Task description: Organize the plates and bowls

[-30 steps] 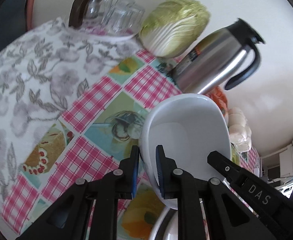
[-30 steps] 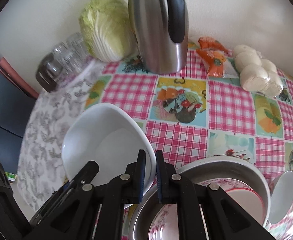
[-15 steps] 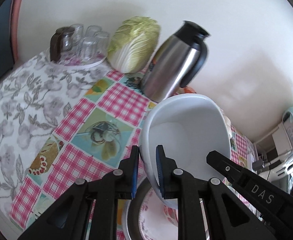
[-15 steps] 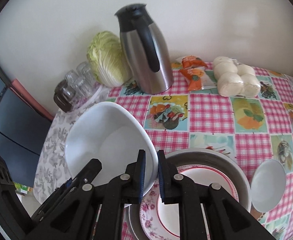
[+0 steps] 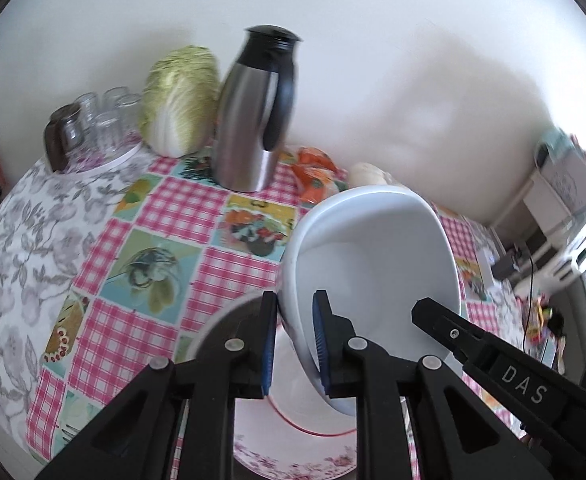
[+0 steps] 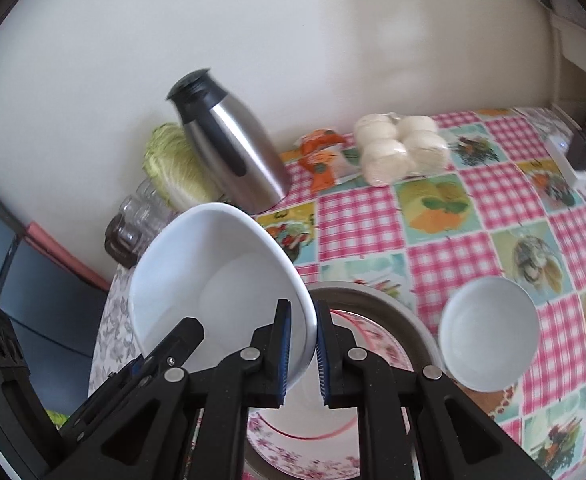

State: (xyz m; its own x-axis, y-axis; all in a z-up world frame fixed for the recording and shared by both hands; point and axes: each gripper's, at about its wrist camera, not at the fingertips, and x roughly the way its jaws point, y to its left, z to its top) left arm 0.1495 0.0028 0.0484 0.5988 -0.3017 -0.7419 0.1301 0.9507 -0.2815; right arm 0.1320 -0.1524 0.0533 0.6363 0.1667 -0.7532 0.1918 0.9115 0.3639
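Over the worktop (image 6: 433,216) the basin (image 6: 389,312) with its plate (image 6: 293,452) lies directly below the tilted bowl (image 6: 213,292), pinched on opposite rims by left hand-held gripper (image 5: 293,344) and right hand-held gripper (image 6: 303,354), equally near.

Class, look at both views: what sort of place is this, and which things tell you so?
Most likely a home kitchen or dining table: a checked pink tablecloth, a steel thermos jug, a cabbage against the wall, and a white bowl held above stacked plates.
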